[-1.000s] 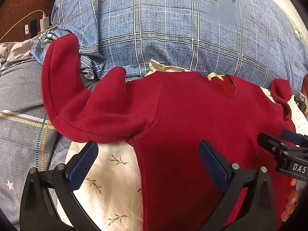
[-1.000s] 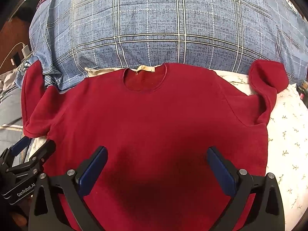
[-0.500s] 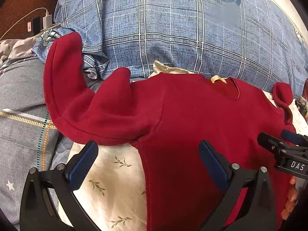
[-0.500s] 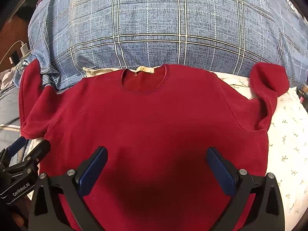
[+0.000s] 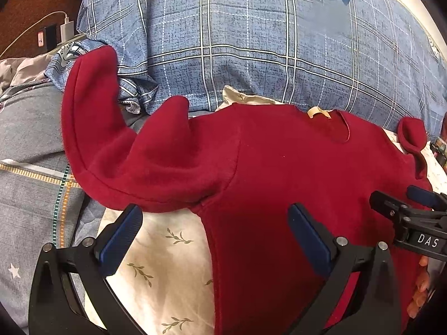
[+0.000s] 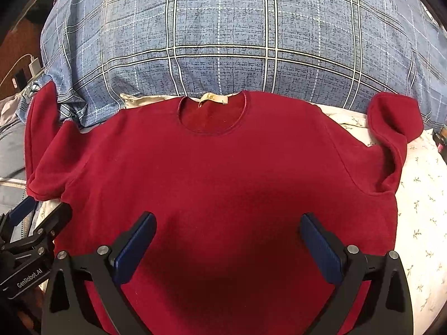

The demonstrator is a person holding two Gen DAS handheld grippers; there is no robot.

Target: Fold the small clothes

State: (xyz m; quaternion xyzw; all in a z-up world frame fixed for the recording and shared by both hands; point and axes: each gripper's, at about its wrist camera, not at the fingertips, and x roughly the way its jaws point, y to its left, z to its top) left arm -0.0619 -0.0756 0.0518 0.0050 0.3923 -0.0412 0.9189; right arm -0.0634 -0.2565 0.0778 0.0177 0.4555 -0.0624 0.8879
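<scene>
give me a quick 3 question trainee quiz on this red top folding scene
1. True or false: the left hand-held gripper grips the red top.
2. What lies just behind the neckline? A) blue plaid pillow B) basket C) wooden board
3. Fill in: the tan label sits inside the ____.

Key: 1 false, both the left and the right hand-held gripper are open; 2 A; 3 neckline.

Both wrist cameras looked forward and down, close over the red top (image 6: 218,167), toward the plaid pillow (image 6: 237,28). The left view sat off the top's left sleeve (image 5: 117,150); the right view faced its collar squarely. Both shared top and pillow.
</scene>
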